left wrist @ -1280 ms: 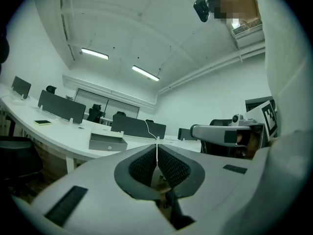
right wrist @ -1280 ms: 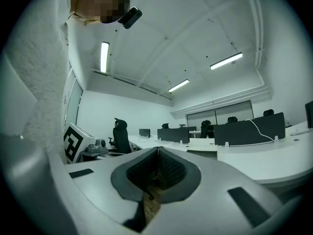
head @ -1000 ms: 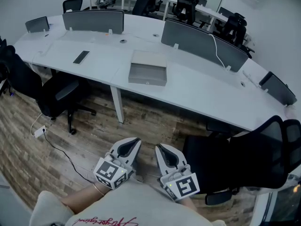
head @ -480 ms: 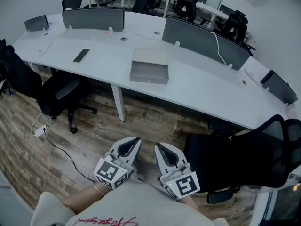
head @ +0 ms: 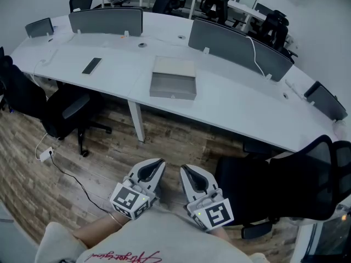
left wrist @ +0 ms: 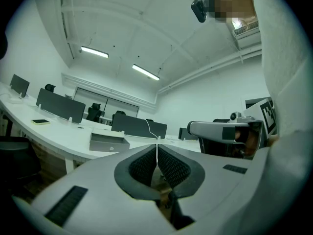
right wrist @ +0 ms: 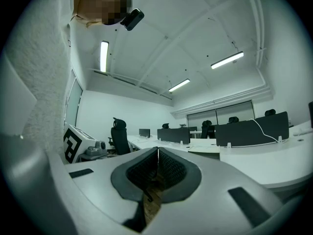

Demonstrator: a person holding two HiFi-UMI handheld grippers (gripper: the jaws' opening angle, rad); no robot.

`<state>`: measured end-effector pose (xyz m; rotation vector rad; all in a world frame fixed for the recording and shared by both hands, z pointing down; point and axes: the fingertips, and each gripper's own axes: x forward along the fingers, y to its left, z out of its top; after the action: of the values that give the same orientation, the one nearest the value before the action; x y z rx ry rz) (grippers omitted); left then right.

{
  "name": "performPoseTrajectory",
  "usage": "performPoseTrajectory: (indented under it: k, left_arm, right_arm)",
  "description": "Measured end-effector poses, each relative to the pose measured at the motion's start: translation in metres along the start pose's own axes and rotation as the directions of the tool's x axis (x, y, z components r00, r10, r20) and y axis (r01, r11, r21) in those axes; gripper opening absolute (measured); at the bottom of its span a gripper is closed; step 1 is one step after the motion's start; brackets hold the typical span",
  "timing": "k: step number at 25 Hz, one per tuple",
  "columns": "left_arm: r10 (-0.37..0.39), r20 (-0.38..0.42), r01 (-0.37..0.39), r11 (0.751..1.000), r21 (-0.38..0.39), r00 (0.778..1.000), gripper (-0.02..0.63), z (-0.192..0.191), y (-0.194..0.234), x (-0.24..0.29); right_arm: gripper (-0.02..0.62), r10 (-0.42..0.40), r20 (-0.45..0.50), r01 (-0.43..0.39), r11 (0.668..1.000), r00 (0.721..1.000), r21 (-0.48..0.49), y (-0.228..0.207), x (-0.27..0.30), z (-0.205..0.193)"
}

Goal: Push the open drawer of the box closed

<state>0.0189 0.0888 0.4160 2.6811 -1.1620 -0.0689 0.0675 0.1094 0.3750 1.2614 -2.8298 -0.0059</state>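
Note:
A grey box lies on the long white desk, its drawer pulled out toward me with a small round knob on the front. The drawer also shows far off in the left gripper view. Both grippers hang low near my body, far from the desk, above the wood floor. My left gripper is shut, jaws touching, nothing held; in its own view, the left gripper has its tips meeting. My right gripper is likewise shut and empty, as the right gripper shows in its own view.
Black office chairs stand at the desk's near side: one at left, one at right. Grey divider screens line the desk's far edge. A dark flat device lies on the desk left. A cable and power strip lie on the floor.
The head view has shifted slightly; the desk and box sit a little lower and nearer in frame. Both grippers stay shut in the same place.

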Motion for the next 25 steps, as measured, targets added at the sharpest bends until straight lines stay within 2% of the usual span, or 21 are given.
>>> performPoseTrajectory:
  k: [11, 25]
  left_arm:
    - [-0.020, 0.011, 0.020, 1.000, 0.006, 1.000, 0.023, 0.009, 0.024, 0.039]
    - [0.017, 0.023, -0.016, 1.000, -0.006, 1.000, 0.023, 0.029, 0.074, 0.081]
  right_arm:
    - [0.020, -0.013, -0.026, 0.013, 1.000, 1.000, -0.005, -0.032, 0.029, -0.005]
    - [0.020, -0.017, -0.006, 0.017, 1.000, 1.000, 0.026, -0.075, 0.079, 0.003]
